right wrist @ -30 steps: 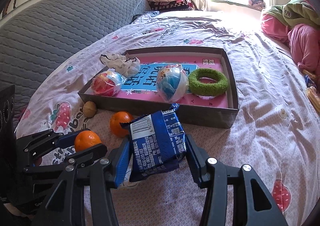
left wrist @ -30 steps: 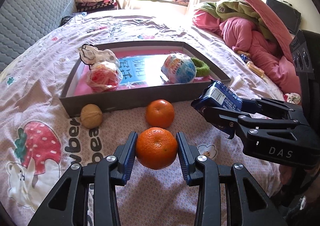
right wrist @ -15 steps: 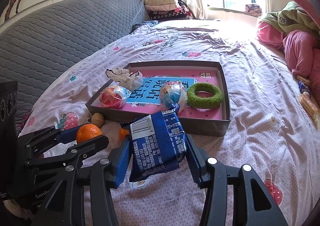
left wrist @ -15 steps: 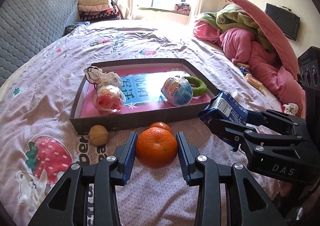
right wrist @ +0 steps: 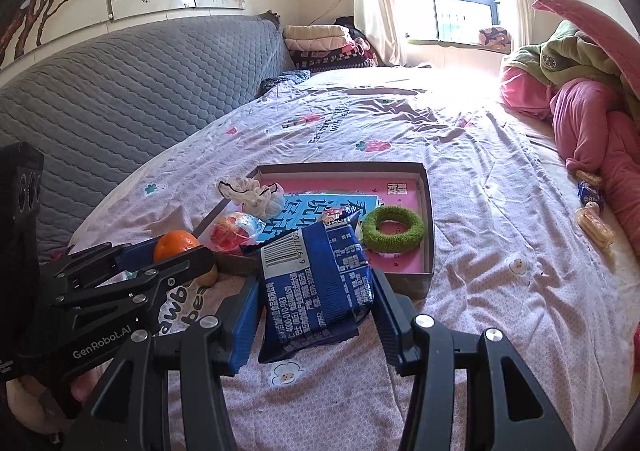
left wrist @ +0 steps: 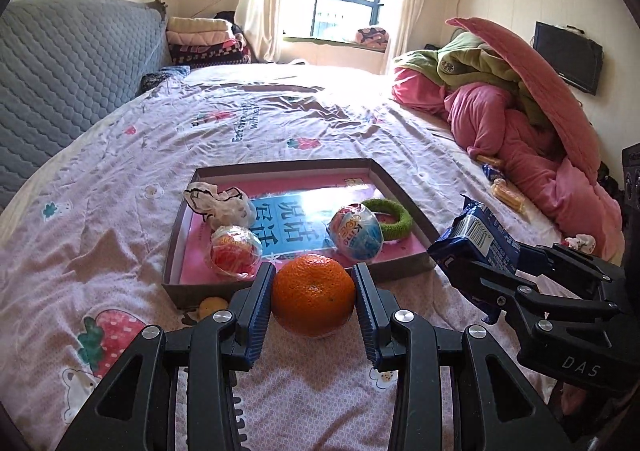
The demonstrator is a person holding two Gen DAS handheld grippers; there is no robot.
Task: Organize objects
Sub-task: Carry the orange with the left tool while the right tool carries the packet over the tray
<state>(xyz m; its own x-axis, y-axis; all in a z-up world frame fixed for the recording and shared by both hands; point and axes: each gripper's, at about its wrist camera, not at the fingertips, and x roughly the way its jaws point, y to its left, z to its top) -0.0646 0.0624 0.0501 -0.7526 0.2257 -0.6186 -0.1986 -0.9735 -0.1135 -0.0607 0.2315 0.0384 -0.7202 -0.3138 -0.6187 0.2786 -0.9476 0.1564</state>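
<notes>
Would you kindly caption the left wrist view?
Left gripper holds an orange before the tray; right gripper carries a blue packet.

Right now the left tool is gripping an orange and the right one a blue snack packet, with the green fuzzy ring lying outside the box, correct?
Not quite: the green ring lies inside the box, as the right wrist view shows. The left tool does grip the orange, and the right tool the blue packet.

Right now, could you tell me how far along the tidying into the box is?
Done: the green ring, two wrapped balls and a white bundle lie in the box. In hand: the left gripper grips an orange, the right gripper a blue packet. Left: a walnut beside the box.
</notes>
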